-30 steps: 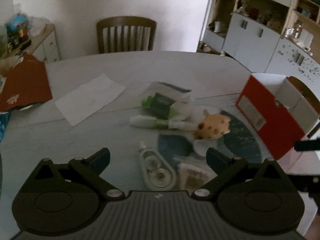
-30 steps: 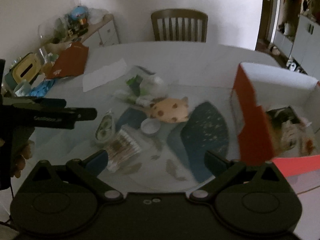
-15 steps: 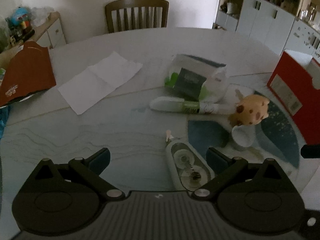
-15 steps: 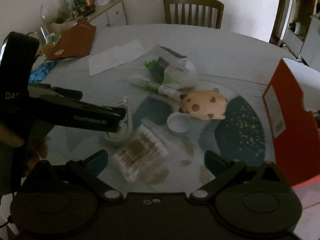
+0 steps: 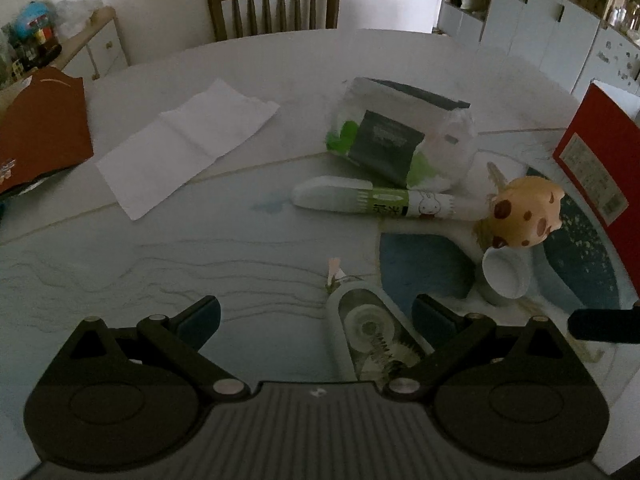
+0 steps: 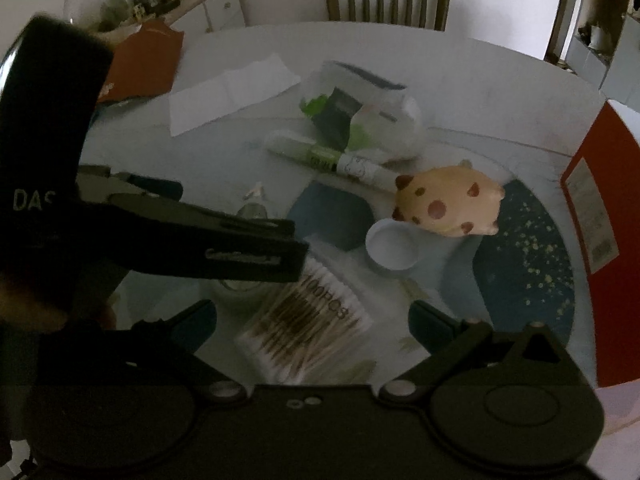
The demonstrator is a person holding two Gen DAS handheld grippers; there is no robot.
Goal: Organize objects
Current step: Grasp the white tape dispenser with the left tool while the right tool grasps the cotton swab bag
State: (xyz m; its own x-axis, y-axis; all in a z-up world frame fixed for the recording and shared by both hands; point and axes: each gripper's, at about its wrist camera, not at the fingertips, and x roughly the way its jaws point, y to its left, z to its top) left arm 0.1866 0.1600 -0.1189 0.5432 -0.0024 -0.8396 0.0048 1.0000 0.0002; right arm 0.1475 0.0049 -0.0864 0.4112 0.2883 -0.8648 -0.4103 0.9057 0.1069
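My left gripper (image 5: 316, 316) is open and low over the table, with a clear correction tape dispenser (image 5: 372, 332) lying between its fingers, close to the right finger. My right gripper (image 6: 314, 320) is open too, and a pack of cotton swabs (image 6: 308, 328) lies between its fingers. Beyond them lie a white tube with a green label (image 5: 372, 200), a spotted plush toy (image 6: 448, 204), a small white cap (image 6: 390, 248) and a plastic bag with a dark packet (image 5: 400, 136). In the right wrist view the left gripper (image 6: 200, 244) crosses from the left and hides most of the dispenser.
A red box (image 6: 600, 208) stands open at the table's right edge. A white sheet of paper (image 5: 188, 132) and a brown-red bag (image 5: 40, 128) lie at the left. A wooden chair (image 5: 276, 4) stands behind the round table, with cabinets at the back right.
Both grippers have moved forward and down toward the items. The tape dispenser now sits between the left fingers, the swab pack between the right ones. Both stay open.
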